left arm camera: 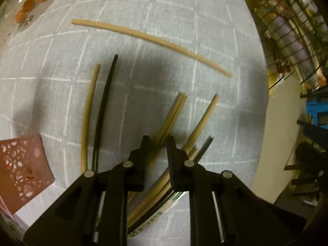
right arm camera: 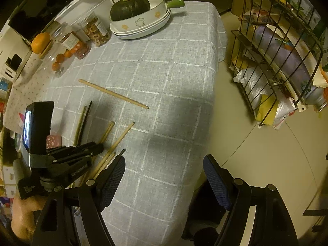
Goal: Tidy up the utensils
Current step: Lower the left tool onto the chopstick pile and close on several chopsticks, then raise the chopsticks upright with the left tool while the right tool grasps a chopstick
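One wooden chopstick [left arm camera: 151, 39] [right arm camera: 113, 93] lies alone on the grey checked tablecloth [right arm camera: 164, 71]. Several wooden and black chopsticks [left arm camera: 174, 112] [right arm camera: 121, 137] fan out from a glass jar [left arm camera: 176, 196] under my left gripper [left arm camera: 158, 141] [right arm camera: 90, 149]. That gripper points down with its jaws only a narrow gap apart. A wooden pair shows in the gap and runs under the left finger, and I see no pad pressing on it. A wooden and a black chopstick [left arm camera: 102, 106] lie further left. My right gripper [right arm camera: 164, 176] stands wide open over the table's near edge, with nothing between its blue pads.
A pink perforated box [left arm camera: 22, 170] sits at the left. Small oranges [left arm camera: 30, 4], jars [right arm camera: 96, 30] and stacked pans holding a dark squash [right arm camera: 131, 8] line the far side. A wire rack [right arm camera: 276, 61] stands on the floor past the table's right edge.
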Tool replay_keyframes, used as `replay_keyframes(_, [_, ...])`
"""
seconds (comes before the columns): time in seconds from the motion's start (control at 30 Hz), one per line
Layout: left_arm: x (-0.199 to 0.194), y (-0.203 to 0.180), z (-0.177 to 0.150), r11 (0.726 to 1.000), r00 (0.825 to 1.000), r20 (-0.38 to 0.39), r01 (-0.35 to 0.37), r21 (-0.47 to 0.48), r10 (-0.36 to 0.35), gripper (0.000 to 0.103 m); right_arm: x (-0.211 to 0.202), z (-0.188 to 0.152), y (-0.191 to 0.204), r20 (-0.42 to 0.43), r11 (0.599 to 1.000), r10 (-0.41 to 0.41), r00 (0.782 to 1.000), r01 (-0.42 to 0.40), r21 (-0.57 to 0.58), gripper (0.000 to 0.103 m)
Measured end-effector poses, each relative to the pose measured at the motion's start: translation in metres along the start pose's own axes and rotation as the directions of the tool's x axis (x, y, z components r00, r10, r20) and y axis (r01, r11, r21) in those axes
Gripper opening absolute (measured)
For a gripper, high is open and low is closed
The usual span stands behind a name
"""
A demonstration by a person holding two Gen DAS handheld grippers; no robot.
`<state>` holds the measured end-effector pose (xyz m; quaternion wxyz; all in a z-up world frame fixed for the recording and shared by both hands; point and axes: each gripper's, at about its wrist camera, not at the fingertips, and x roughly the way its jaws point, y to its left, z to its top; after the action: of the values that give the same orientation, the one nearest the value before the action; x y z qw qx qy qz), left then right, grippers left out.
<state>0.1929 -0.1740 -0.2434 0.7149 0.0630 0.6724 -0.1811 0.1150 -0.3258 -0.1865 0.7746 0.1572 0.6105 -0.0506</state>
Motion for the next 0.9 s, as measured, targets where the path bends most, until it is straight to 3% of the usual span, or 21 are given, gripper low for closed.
replay_keyframes(0.13, [0.003,0.004,0.009,0.999,0.998,0.035,0.053,-0.009,-0.052,0.017,0.000,0.000,0.000,-0.003,1.000,0.001,1.000,-0.001,-0.001,0.080])
replay_keyframes(0.27, [0.003,0.006,0.010,0.999,0.999,0.038,0.027,0.021,-0.028,0.015,0.003,0.000,-0.001,-0.018,1.000,0.012,1.000,-0.012,0.011,0.080])
replay_keyframes(0.4, [-0.008,0.003,-0.007,0.997,0.994,0.094,-0.053,0.047,0.049,0.010,0.005,0.001,0.002,-0.027,1.000,0.019,0.999,-0.019,0.014,0.080])
replay_keyframes(0.5, [-0.028,0.009,-0.021,0.999,0.990,0.139,-0.029,0.037,0.024,0.006,0.011,0.002,0.006,-0.047,0.998,0.058,0.997,-0.057,0.029,0.080])
replay_keyframes(0.7, [-0.083,0.010,-0.060,0.996,0.970,0.242,-0.028,0.088,0.005,0.006,0.026,0.007,0.022,-0.071,0.989,0.140,0.988,-0.136,0.056,0.080])
replay_keyframes(0.77, [-0.101,0.016,-0.073,0.996,0.961,0.277,-0.010,0.085,-0.014,0.006,0.034,0.007,0.033,-0.079,0.982,0.186,0.979,-0.182,0.050,0.080])
replay_keyframes(0.9, [-0.118,0.023,-0.092,0.998,0.944,0.329,0.017,0.060,-0.036,0.005,0.052,0.008,0.055,-0.102,0.979,0.204,0.974,-0.202,0.024,0.077])
